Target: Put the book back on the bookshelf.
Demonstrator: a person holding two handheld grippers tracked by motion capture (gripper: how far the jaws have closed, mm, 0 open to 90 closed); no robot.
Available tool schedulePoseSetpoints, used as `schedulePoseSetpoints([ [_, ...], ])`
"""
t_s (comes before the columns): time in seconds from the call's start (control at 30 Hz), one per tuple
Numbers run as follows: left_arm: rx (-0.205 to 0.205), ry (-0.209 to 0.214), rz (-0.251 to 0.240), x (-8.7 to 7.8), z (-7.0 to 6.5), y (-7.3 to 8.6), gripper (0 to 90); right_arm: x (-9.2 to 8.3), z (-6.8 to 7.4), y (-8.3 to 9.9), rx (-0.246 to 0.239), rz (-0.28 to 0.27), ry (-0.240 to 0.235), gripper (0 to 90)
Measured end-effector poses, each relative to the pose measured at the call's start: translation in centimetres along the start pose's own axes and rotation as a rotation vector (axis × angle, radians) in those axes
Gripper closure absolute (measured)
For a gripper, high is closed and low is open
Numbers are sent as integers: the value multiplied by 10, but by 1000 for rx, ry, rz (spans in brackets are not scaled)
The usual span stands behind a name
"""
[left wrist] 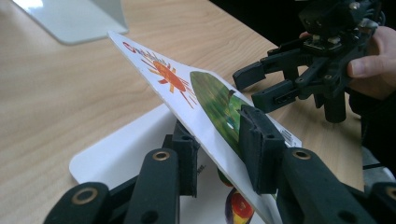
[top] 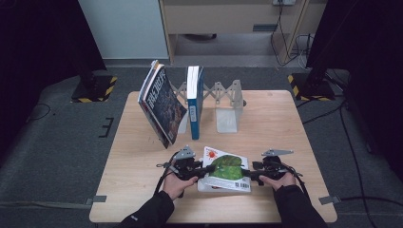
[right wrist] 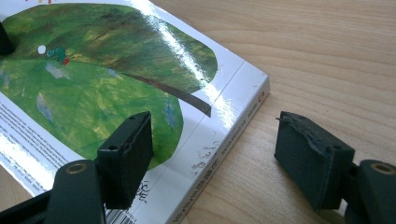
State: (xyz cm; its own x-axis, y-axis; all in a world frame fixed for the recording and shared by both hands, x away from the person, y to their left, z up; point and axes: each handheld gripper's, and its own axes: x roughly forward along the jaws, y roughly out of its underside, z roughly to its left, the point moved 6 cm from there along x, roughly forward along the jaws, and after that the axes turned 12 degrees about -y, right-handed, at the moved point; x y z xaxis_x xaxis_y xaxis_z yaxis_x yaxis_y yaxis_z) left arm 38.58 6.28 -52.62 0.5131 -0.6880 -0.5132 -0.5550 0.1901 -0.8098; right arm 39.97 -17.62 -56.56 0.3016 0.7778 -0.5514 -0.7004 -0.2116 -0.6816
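Note:
A picture book [top: 227, 166] with a green leaf on its white cover lies near the table's front edge. My left gripper [top: 202, 172] is shut on the book's cover [left wrist: 205, 88]. One pad sits under the cover and one on top [left wrist: 223, 154], and the cover is tilted up off the white page below. My right gripper [top: 251, 173] is at the book's right edge and stands open [right wrist: 217, 149]. One jaw hovers over the cover [right wrist: 93, 79] near the spine, the other beside the spine above the wood. From the left gripper view the right gripper [left wrist: 254, 88] faces the book, held by a hand.
At the back of the wooden table [top: 285, 123] stands a folding book rack with a white bookend [top: 227, 118]. Several books [top: 161, 102] lean slanted at its left. A blue and white book [top: 194, 99] stands upright beside them. Bare wood lies to both sides.

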Motion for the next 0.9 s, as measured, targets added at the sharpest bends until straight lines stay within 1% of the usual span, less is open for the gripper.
schedulePoseSetpoints([
  [0.17,-25,23,17,1,3,0,669,1,0,0,2,1,-3,274],
  [0.23,-28,20,25,1,4,0,668,1,0,0,3,3,0,274],
  [0.3,-8,16,29,2,5,-1,638,1,0,1,4,2,-2,274],
  [0.37,-4,15,35,3,6,-2,625,1,0,1,10,2,-4,273],
  [0.4,-3,15,36,3,6,-2,625,1,0,1,9,3,-4,273],
  [0.43,-6,27,33,3,6,-2,632,1,1,1,13,4,-4,273],
  [0.47,-17,39,31,2,6,-2,654,1,0,1,13,2,-5,271],
  [0.57,-22,42,24,2,6,-2,677,1,0,1,11,0,-10,267],
  [0.67,-8,47,0,0,4,-3,692,2,1,1,15,0,-20,263],
  [0.77,14,48,-15,-2,4,-4,700,2,2,1,20,3,-34,258],
  [0.8,18,47,-19,-3,4,-4,702,3,2,1,14,2,-38,255],
  [0.9,47,52,-44,-5,2,-5,712,4,3,1,12,-1,-49,244],
])
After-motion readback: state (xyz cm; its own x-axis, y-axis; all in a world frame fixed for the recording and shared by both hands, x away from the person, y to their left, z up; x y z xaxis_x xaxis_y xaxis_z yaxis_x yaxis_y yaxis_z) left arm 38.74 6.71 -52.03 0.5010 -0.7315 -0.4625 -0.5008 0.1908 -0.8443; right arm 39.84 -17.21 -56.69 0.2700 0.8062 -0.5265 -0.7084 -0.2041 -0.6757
